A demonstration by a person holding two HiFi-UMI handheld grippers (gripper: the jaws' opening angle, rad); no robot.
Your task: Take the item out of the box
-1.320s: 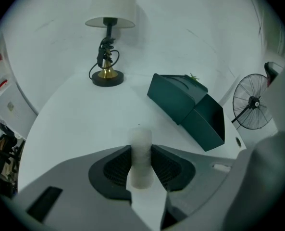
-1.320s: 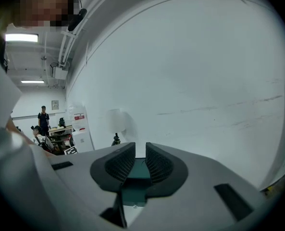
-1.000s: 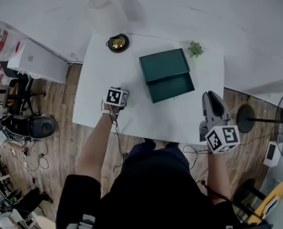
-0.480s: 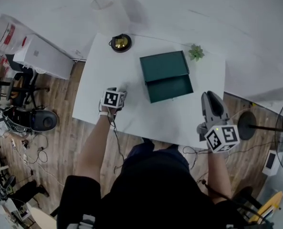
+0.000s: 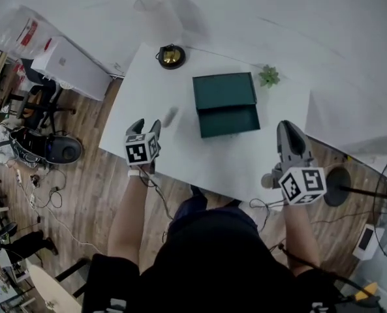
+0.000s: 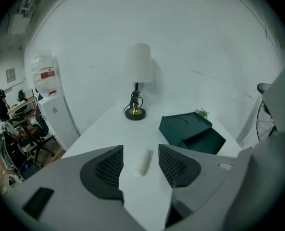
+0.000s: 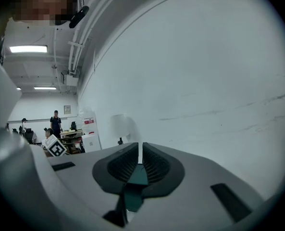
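Note:
A dark green box (image 5: pixel 226 103) stands open in the middle of the white table (image 5: pixel 245 162); its inside looks bare. In the left gripper view the box (image 6: pixel 192 134) is to the right. A small white oblong item (image 5: pixel 170 116) lies on the table left of the box. My left gripper (image 5: pixel 145 124) hovers at the table's front left edge, open and holding nothing. The item (image 6: pixel 144 161) lies just beyond its tips (image 6: pixel 141 150). My right gripper (image 5: pixel 288 128) is at the front right, aimed at the wall. Its jaws (image 7: pixel 140 150) are closing to a thin slit with nothing between them.
A lamp with a brass base (image 5: pixel 171 56) stands at the table's back left, and a small green plant (image 5: pixel 268 77) sits behind the box. A white cabinet (image 5: pixel 66 67) and chairs are on the floor to the left. A fan stand (image 5: pixel 340 191) is on the right.
My left gripper has drawn back from over the table to its front left edge, and the white item now lies uncovered. The right gripper has stayed in place.

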